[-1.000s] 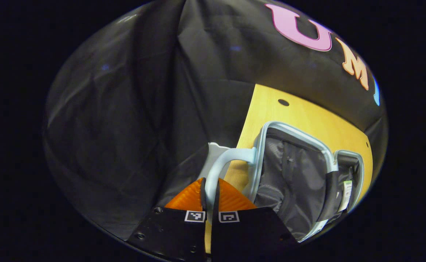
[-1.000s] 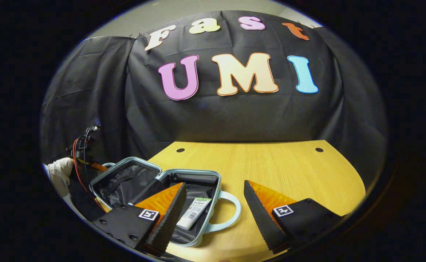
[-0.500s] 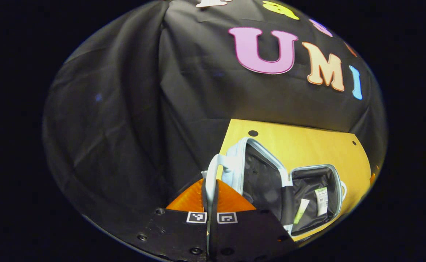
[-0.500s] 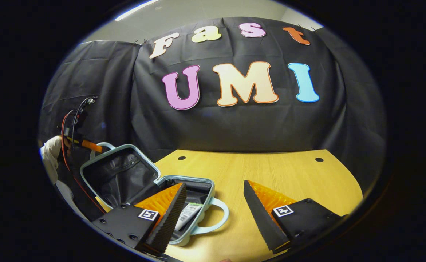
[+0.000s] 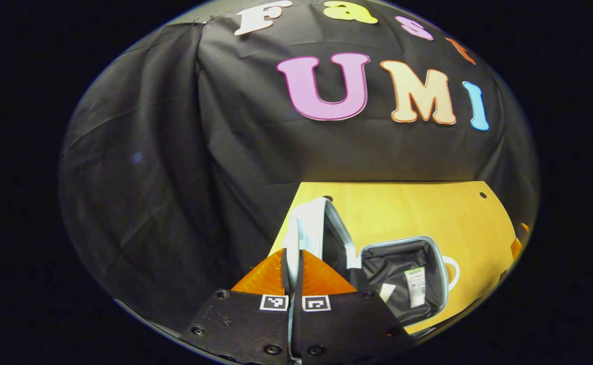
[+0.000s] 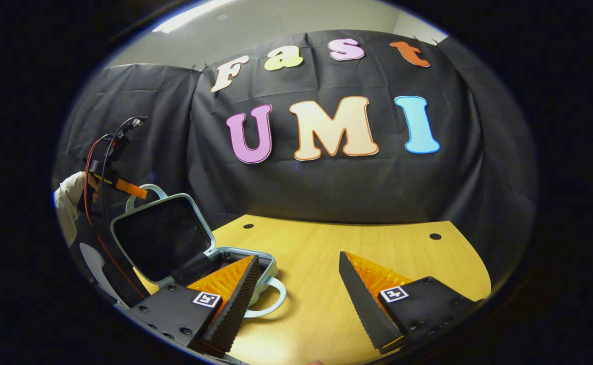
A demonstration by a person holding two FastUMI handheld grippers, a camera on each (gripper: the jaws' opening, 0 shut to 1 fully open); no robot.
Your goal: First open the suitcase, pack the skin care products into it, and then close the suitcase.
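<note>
Suitcase (image 5: 403,279) sits at the tabletop's (image 6: 377,253) seven o'clock, tubes inside, in the closing step: left claw (image 5: 292,263) pinching the lid handle (image 6: 147,191) should lower it; right claw (image 6: 296,289) hangs spread.

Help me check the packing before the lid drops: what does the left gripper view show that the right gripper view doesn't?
Left gripper view: two tubes lying in the suitcase's bottom half, and the left gripper shut on the lid handle. Right gripper view: the open right gripper, the lid's dark lining, a sleeve behind the left gripper. Both: the half-raised suitcase on the table.
</note>
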